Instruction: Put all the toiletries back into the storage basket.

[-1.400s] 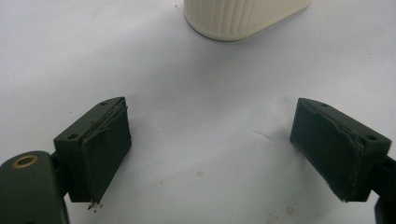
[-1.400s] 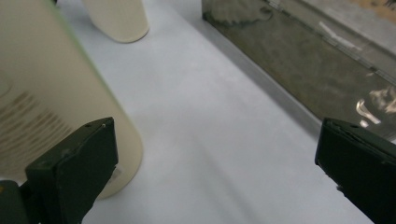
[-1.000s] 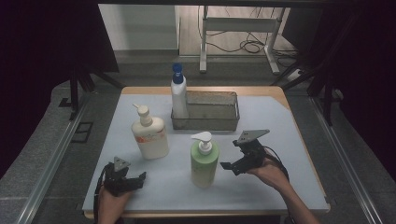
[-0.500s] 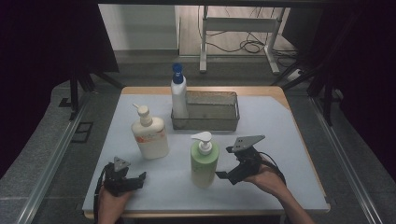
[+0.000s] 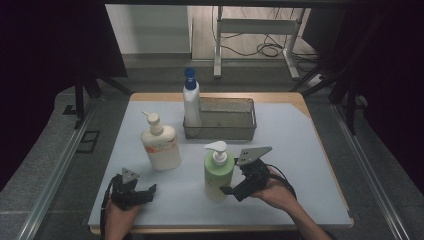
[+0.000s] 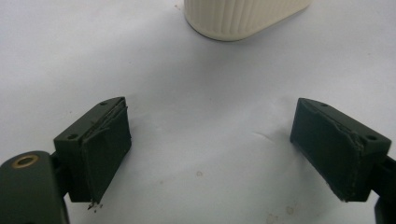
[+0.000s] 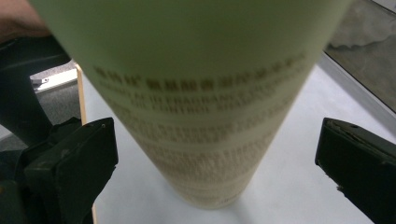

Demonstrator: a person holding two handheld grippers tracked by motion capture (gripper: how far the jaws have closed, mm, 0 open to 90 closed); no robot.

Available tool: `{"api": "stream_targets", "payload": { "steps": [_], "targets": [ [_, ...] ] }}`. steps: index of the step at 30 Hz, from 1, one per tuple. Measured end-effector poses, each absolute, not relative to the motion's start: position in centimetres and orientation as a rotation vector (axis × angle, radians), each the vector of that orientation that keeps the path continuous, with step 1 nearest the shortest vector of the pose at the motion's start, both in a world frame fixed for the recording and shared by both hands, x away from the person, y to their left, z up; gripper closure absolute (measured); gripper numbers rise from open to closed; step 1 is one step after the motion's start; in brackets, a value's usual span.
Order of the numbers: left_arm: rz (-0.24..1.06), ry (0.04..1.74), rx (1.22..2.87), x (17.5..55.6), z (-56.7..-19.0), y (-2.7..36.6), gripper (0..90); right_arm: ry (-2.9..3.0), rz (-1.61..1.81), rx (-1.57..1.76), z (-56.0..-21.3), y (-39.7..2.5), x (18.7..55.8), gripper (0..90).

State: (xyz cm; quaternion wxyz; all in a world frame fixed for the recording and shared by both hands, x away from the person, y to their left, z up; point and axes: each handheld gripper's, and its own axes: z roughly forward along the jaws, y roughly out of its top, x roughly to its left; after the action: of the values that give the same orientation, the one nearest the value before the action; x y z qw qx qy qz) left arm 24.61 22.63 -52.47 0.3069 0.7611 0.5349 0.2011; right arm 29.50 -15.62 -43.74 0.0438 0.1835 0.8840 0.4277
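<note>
A pale green pump bottle (image 5: 218, 173) stands upright at the front middle of the white mat (image 5: 300, 165). My right gripper (image 5: 233, 180) comes at it from the right and is open. In the right gripper view the green bottle (image 7: 205, 93) stands close between the wide-apart jaws of my right gripper (image 7: 215, 156), and neither pad touches it. My left gripper (image 5: 141, 193) rests low at the front left, open and holding nothing. In the left gripper view my left gripper (image 6: 210, 154) hangs over bare mat, with the base of a cream pump bottle (image 6: 243, 16) ahead of it.
The cream pump bottle (image 5: 160, 145) stands left of centre. A wire basket (image 5: 225, 131) sits at the back middle, and a white bottle with a blue cap (image 5: 191, 100) stands at its left end. Dark floor and metal rails surround the table.
My right gripper has slid left and lower towards the green bottle, and its jaws now flank it. The left gripper and the bottles have stayed put.
</note>
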Motion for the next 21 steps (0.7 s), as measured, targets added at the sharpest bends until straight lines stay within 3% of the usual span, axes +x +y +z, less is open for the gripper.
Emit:
{"api": "stream_targets", "payload": {
  "steps": [21],
  "targets": [
    [0.531,1.416,2.014,24.6,-52.5,22.6,12.0,2.654,1.383,0.525,-43.7,-13.2,29.6,7.1]
  ]
}}
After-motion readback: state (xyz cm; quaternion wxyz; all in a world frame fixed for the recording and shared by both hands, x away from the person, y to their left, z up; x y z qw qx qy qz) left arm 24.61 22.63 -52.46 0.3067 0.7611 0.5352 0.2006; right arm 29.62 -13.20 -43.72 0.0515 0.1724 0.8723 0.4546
